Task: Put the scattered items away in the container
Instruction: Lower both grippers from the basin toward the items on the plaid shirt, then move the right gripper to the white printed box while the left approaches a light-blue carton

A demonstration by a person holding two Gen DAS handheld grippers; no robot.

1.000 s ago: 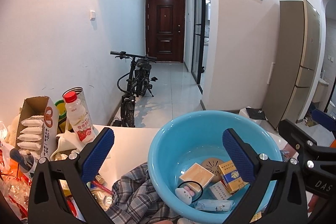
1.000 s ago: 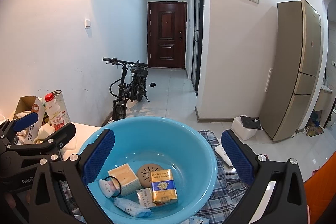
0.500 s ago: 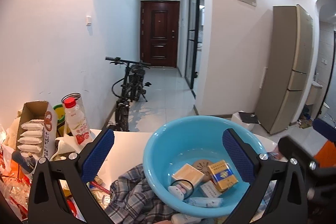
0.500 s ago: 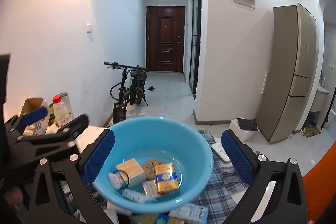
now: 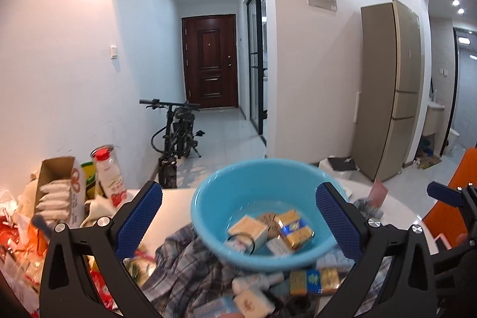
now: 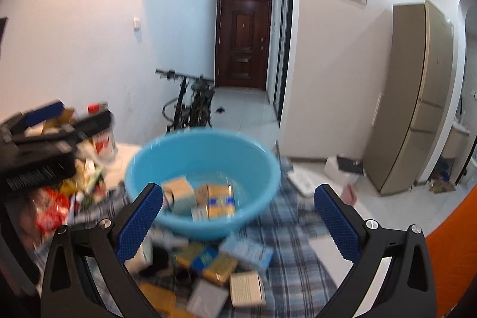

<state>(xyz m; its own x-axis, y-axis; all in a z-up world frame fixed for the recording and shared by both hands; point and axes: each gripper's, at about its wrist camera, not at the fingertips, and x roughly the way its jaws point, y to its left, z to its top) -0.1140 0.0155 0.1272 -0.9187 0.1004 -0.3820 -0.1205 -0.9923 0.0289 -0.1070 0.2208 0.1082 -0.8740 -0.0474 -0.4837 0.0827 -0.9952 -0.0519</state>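
White table [image 5: 176,198], plaid cloth [image 6: 295,240] under blue basin [image 5: 208,198]; bicycle [image 5: 176,130], brown door [image 5: 211,61], fridge [image 5: 390,88] beyond. Left tool [image 5: 238,216], right tool [image 6: 238,216] both released.

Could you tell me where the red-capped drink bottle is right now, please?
In the left wrist view the red-capped bottle stands upright at the left, beside the open cardboard box and left of the blue basin.

No print is legible on any pack (all too blurred).
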